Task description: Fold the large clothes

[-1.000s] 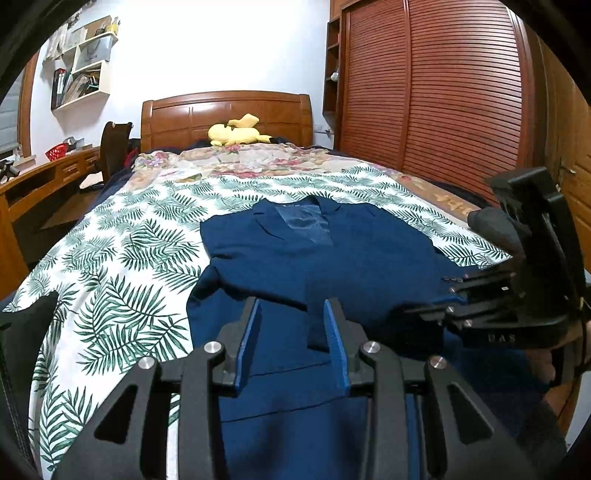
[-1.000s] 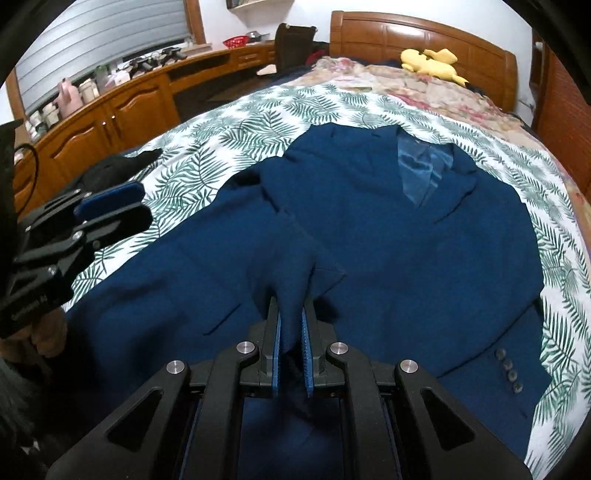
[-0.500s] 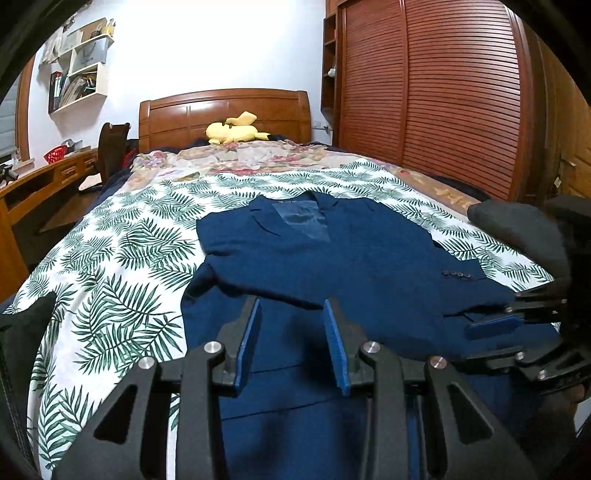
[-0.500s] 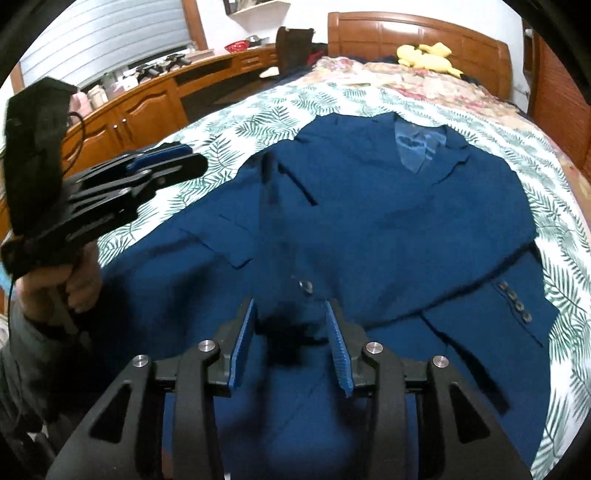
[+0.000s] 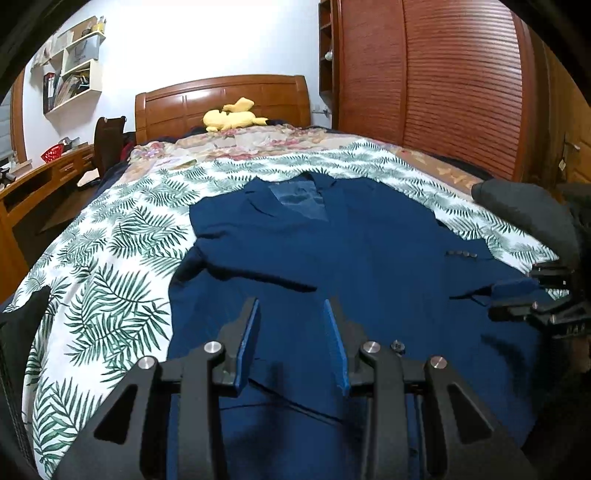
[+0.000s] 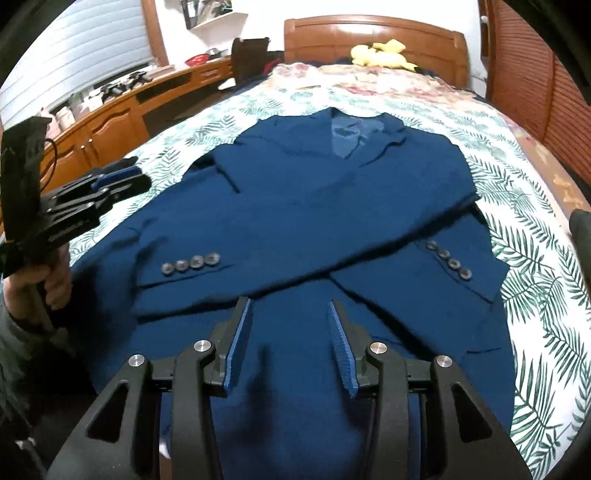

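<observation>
While both sets of jaws stand apart and hold nothing, the right gripper [image 6: 290, 341] and the left gripper [image 5: 293, 341] hover above the hem of the blue jacket [image 6: 314, 206]. It lies flat, front up, on the leaf-print bedspread [image 6: 535, 295], both sleeves crossed over its body, collar toward the wooden headboard [image 6: 373, 33], where a yellow plush toy [image 6: 380, 53] rests.

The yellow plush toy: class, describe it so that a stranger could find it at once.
Start at the wooden headboard at the bed's far end. Right before it, beyond the navy jacket, lies the yellow plush toy, the only bright yellow thing on the bedding.
</observation>
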Tool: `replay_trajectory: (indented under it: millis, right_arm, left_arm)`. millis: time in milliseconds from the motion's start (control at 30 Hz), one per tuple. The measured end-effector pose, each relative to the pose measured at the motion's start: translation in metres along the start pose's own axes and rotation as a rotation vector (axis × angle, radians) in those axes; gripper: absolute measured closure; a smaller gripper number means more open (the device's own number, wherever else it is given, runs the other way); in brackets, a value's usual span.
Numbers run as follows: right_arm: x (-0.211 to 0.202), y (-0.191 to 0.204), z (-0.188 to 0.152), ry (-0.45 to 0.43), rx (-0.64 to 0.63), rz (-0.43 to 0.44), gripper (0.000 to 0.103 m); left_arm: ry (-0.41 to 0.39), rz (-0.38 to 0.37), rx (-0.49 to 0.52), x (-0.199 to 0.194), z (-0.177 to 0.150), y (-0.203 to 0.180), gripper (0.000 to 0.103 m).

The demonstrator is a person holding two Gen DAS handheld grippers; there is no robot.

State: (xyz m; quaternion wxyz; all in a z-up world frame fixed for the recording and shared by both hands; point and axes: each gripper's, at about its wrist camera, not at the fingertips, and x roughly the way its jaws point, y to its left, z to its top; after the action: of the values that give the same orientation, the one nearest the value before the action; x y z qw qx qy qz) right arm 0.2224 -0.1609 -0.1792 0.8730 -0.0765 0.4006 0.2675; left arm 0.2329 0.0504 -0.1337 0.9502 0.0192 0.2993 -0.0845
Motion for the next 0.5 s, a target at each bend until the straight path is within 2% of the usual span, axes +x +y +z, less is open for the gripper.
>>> replay_trajectory:
  millis: [167,367,433,500]
  right_arm:
    - [0.007,-0.020,0.000,-0.033,0.035,-0.020,0.060]
    - [0.014,-0.033,-0.006,-0.039,0.033,-0.031,0.052]
    - [0.014,-0.034,-0.007,-0.049,0.036,-0.040,0.041]
    - [0.014,-0.031,-0.006,-0.043,0.026,-0.047,0.040]
  left_arm:
    - [0.048,-0.001,0.013,0.015,-0.004,-0.006,0.069]
    - [0.098,-0.004,0.004,0.025,-0.011,-0.006,0.069]
    - [0.106,-0.011,-0.007,0.026,-0.012,-0.004,0.069]
    - [0.113,-0.011,-0.013,0.026,-0.013,-0.003,0.069]
